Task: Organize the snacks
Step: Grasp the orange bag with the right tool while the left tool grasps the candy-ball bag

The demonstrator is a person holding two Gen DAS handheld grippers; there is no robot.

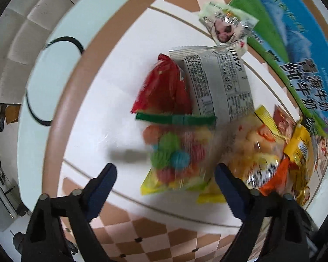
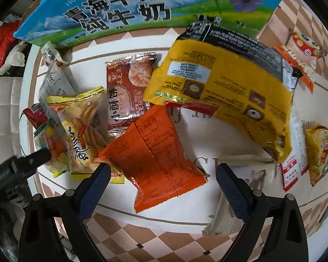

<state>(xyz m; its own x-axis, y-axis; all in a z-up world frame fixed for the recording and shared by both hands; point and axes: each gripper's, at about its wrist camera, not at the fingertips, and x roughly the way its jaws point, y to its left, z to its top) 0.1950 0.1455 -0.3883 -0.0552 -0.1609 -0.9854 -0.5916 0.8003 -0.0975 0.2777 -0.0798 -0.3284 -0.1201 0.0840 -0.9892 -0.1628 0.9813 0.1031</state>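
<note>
Here, both grippers spread, nothing pinched. Left gripper [image 1: 165, 182] hangs over the candy bag [image 1: 175, 159]; right gripper [image 2: 163, 181] straddles the orange packet [image 2: 155, 155], mid-table. Advice: centre first, avoid neighbouring wrappers.

Clear candy bag [image 1: 177, 159] of coloured sweets flat on the tabletop, red watermelon-slice packet [image 1: 164, 87] just above it, grey wrapper [image 1: 218, 83] overlapping beside, orange packet [image 2: 157, 159] face down, brown pastry packet [image 2: 126, 96] touching it, large yellow bag [image 2: 225, 96] tilted, blue milk carton [image 2: 124, 8] behind
</note>
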